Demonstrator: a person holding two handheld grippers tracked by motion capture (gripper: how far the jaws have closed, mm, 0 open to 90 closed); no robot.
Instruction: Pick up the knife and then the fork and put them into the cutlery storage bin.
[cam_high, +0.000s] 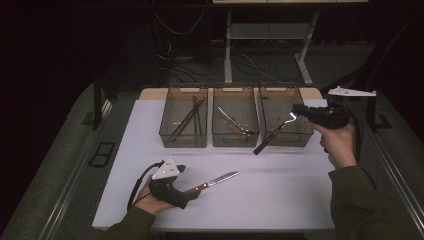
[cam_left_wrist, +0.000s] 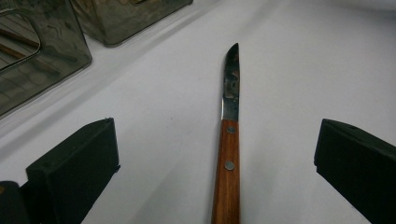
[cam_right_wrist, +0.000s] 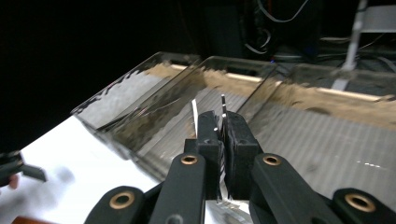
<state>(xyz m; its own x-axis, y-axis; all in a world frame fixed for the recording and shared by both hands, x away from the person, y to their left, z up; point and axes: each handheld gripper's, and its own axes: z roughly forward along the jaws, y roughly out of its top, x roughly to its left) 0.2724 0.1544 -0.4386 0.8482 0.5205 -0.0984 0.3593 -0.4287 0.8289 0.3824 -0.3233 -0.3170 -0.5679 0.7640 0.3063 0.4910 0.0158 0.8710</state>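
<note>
A person stands at a white table (cam_high: 280, 200) with a hand-held gripper in each hand, sorting cutlery into three clear bins at the far edge. The left gripper (cam_left_wrist: 217, 154) rests low on the table near the front edge, its jaws spread wide apart with nothing pressed between them. A table knife (cam_left_wrist: 229, 140) with a riveted wooden handle lies flat on the table between those jaws, touching neither pad. Its long axis runs straight away from that gripper, handle nearest, blade tip pointing toward the bins. From above, the knife (cam_high: 212, 182) slants up and to the right, out from under the left gripper (cam_high: 192, 192). The right gripper (cam_high: 295, 111) is raised over the right bin (cam_high: 300, 137), jaws clamped together on the metal head of a fork (cam_high: 272, 134). The fork's dark handle hangs down and toward the left, past the bin's front wall. In the right gripper view the tines (cam_right_wrist: 223, 105) stick up just beyond the closed pads. The left bin (cam_high: 167, 125) holds chopsticks and the middle bin (cam_high: 220, 135) holds a spoon. The left hand is far nearer the knife, so closing squarely across the handle looks like its next job.
</note>
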